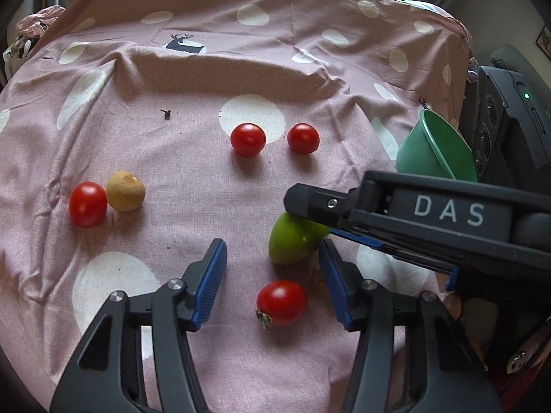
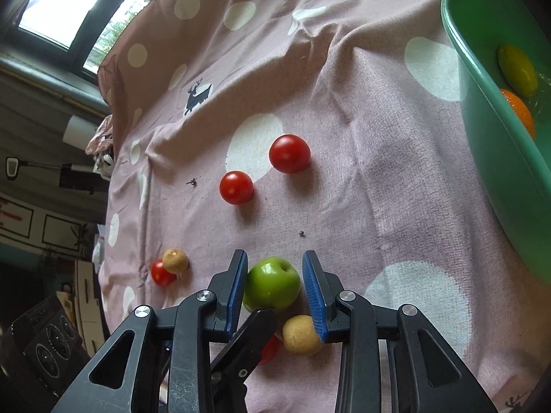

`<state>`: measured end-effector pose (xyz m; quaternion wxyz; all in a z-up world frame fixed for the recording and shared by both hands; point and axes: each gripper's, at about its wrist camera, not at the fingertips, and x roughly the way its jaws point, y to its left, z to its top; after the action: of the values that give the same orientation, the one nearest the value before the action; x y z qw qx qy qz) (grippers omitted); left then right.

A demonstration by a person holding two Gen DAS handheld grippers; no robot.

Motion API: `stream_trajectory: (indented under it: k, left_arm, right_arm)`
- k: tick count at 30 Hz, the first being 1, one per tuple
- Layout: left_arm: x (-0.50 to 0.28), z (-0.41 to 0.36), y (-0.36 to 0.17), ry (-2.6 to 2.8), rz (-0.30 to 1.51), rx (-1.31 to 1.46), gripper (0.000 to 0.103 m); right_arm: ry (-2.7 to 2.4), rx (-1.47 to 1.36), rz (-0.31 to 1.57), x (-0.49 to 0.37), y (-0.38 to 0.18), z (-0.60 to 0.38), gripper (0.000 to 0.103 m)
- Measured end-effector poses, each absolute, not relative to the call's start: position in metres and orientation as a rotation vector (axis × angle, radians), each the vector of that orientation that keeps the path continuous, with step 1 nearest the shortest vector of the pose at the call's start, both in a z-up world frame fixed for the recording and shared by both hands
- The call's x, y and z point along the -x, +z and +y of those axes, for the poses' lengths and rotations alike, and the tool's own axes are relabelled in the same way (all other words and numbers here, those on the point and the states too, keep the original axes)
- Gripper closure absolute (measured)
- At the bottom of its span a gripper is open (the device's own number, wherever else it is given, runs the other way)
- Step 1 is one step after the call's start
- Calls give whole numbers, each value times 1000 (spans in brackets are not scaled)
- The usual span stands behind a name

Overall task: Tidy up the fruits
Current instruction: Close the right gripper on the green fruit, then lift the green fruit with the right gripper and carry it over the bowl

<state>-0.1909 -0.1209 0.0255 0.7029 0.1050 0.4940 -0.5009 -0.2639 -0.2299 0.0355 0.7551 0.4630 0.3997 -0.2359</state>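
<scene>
A small green apple [image 2: 273,284] lies on the pink spotted cloth [image 2: 378,172], and my right gripper [image 2: 274,254] is shut on it, one blue pad on each side. From the left wrist view, a finger of the right gripper [image 1: 320,203] covers the top of the apple [image 1: 292,244]. My left gripper [image 1: 272,244] is open, with a red tomato [image 1: 281,303] on the cloth between its fingers, untouched. A tan round fruit [image 2: 301,334] sits just beside that tomato. The tilted green bowl [image 2: 489,137] at the right holds a yellow-green fruit [image 2: 518,70] and an orange [image 2: 520,112].
Two tomatoes [image 1: 248,139] [image 1: 303,138] lie mid-cloth. Another tomato [image 1: 87,204] touches a tan fruit [image 1: 125,191] at the left. A black device [image 1: 499,120] stands behind the bowl [image 1: 437,148]. The cloth drops off at the far and left edges.
</scene>
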Motion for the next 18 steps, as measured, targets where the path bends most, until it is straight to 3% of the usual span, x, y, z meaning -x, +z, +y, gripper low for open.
stream_trajectory:
  k: [6, 18]
  left_arm:
    - [191, -123, 23, -1158, 1137, -189, 73]
    - [208, -112, 73, -1178, 945, -190, 73]
  right_arm:
    - [-482, -1038, 872, 260, 29, -228, 67]
    - [-462, -964, 731, 270, 70, -217, 67]
